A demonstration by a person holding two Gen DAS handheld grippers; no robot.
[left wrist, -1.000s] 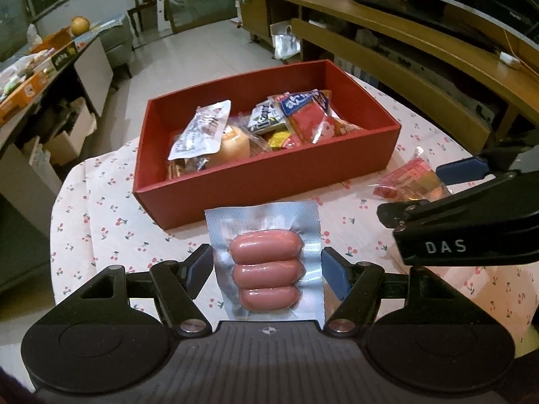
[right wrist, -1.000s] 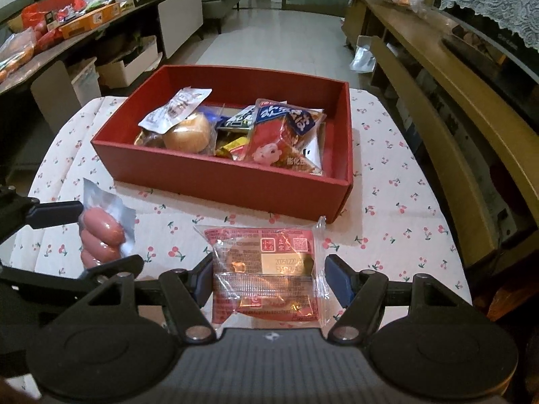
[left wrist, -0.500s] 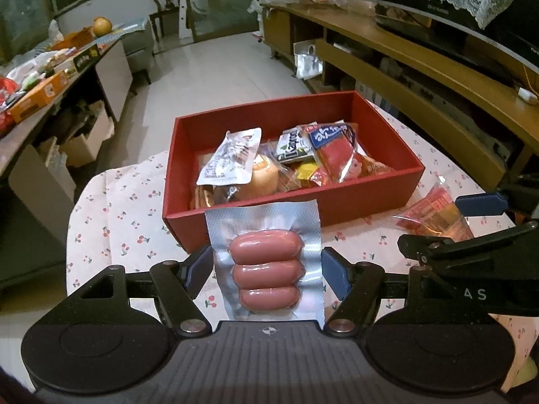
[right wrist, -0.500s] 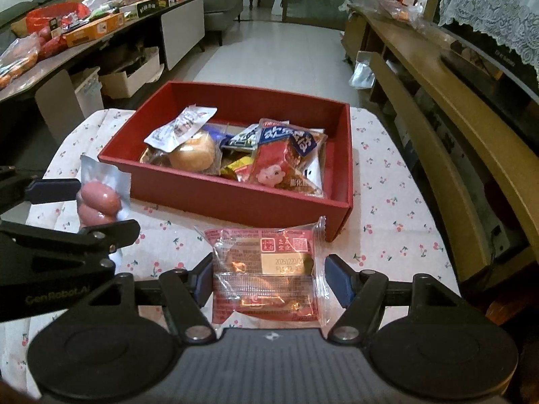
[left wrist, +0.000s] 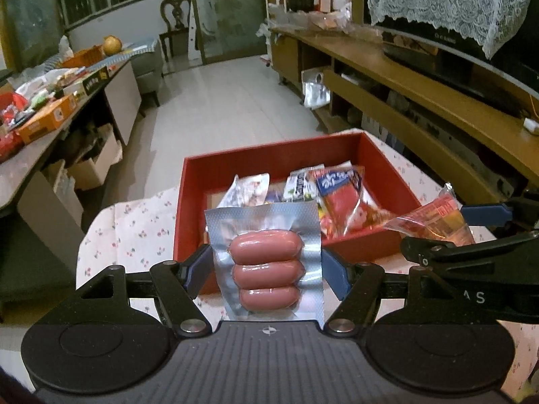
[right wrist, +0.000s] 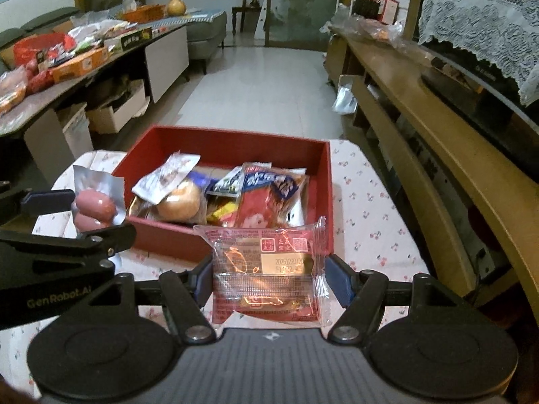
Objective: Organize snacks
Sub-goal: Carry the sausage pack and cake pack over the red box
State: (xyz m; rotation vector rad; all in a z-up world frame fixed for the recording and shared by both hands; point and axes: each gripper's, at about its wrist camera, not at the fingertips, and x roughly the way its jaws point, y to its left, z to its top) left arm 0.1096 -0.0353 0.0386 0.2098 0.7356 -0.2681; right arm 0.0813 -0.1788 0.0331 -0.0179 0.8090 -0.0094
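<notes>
Here the left gripper point(left wrist: 266, 266) clamps the sausage pack point(left wrist: 265, 269) — long axis forward; right gripper point(right wrist: 268, 271) clamps the pastry packet point(right wrist: 267, 272).

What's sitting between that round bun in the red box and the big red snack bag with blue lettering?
In the right wrist view, a small dark packet and a yellow wrapper below it lie between the bun and the red snack bag, all inside the red box.

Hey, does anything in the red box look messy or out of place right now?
Nothing is spilled or torn. The snacks in the red box lie heaped and overlapping, a white packet tilted over a round bun.
</notes>
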